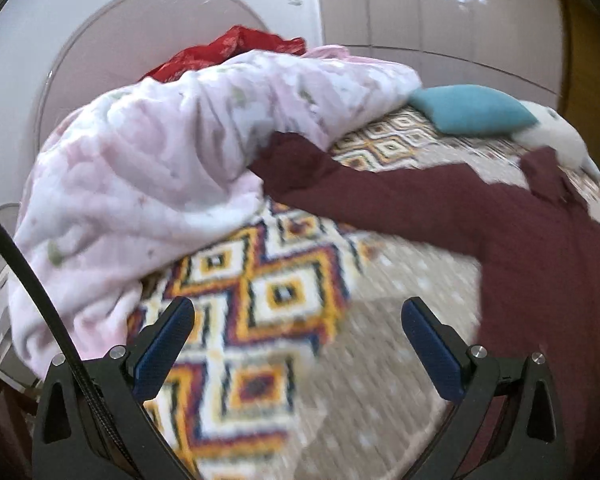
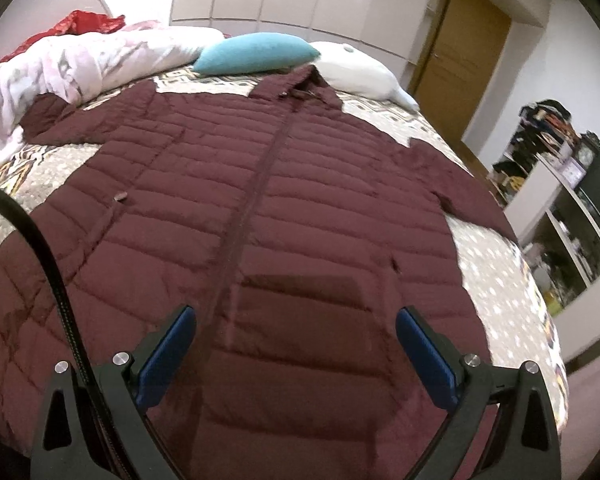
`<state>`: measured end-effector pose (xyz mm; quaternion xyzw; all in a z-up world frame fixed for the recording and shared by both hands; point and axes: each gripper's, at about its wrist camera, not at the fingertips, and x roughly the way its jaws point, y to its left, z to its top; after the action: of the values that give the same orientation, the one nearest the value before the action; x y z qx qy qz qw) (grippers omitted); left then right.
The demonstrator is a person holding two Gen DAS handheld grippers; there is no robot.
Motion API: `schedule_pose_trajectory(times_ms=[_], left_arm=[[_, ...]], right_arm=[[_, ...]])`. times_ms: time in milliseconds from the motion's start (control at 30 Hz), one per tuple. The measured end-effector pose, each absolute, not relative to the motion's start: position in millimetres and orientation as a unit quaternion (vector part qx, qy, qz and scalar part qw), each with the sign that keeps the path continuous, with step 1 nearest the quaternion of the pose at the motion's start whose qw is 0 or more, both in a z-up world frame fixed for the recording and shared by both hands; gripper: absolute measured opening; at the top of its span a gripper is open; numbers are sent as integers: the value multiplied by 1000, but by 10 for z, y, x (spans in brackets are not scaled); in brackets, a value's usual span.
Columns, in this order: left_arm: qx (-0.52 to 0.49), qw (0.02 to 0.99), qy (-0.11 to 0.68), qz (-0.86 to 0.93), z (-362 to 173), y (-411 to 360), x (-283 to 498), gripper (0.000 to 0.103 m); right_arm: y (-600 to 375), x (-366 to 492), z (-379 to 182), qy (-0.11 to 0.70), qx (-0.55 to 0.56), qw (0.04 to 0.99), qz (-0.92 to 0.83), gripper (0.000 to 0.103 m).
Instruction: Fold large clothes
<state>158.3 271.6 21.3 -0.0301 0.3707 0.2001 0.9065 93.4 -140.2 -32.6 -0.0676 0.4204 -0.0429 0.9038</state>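
A large maroon quilted jacket [image 2: 260,200] lies flat, front up and zipped, on the patterned bedspread [image 2: 496,280], collar toward the pillows and sleeves spread out. My right gripper [image 2: 296,320] is open and empty, hovering over the jacket's lower middle near the zipper. In the left wrist view the jacket [image 1: 540,260] fills the right side, its sleeve [image 1: 340,184] reaching left to the pink blanket. My left gripper [image 1: 298,320] is open and empty above the bedspread [image 1: 260,280], left of the jacket's body.
A crumpled pink-white blanket [image 1: 148,168] is heaped on the bed's left, with a red cloth [image 1: 228,48] behind it. A teal pillow [image 2: 256,56] and a white pillow [image 2: 360,72] lie at the head. A wardrobe, a door and cluttered shelves [image 2: 548,168] stand beyond the bed.
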Motion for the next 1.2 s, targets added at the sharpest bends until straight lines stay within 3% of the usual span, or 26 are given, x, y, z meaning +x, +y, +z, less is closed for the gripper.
schedule_pose_trajectory(times_ms=[167, 300, 533, 867, 933, 967, 1000, 1067, 1200], left_arm=[[-65, 888, 402, 212, 79, 3316, 2279, 102], [-109, 876, 417, 218, -82, 3714, 2780, 85], [-109, 865, 422, 249, -499, 4099, 3587, 85], [-212, 842, 469, 161, -1140, 4134, 4191, 84], [-198, 849, 458, 176, -1137, 4078, 4266, 65], [-191, 847, 459, 189, -1131, 4057, 4297, 39], [-190, 843, 459, 206, -1118, 4051, 4312, 22], [-213, 842, 454, 198, -1056, 4032, 4295, 11], [-183, 860, 436, 193, -696, 3700, 4171, 8]], right_arm=[[-1343, 1188, -569, 428, -52, 902, -16, 102], [-1377, 1286, -796, 443, -32, 896, 1, 102], [-1450, 1319, -925, 441, -3, 897, 24, 103], [-1408, 1324, -938, 439, -13, 898, 16, 103], [-1405, 1325, -938, 439, -13, 898, 15, 103], [-1407, 1326, -938, 439, -13, 898, 15, 103], [-1405, 1329, -937, 439, -14, 898, 15, 103], [-1407, 1326, -937, 438, -12, 899, 16, 103], [-1429, 1323, -942, 437, -6, 899, 20, 103]])
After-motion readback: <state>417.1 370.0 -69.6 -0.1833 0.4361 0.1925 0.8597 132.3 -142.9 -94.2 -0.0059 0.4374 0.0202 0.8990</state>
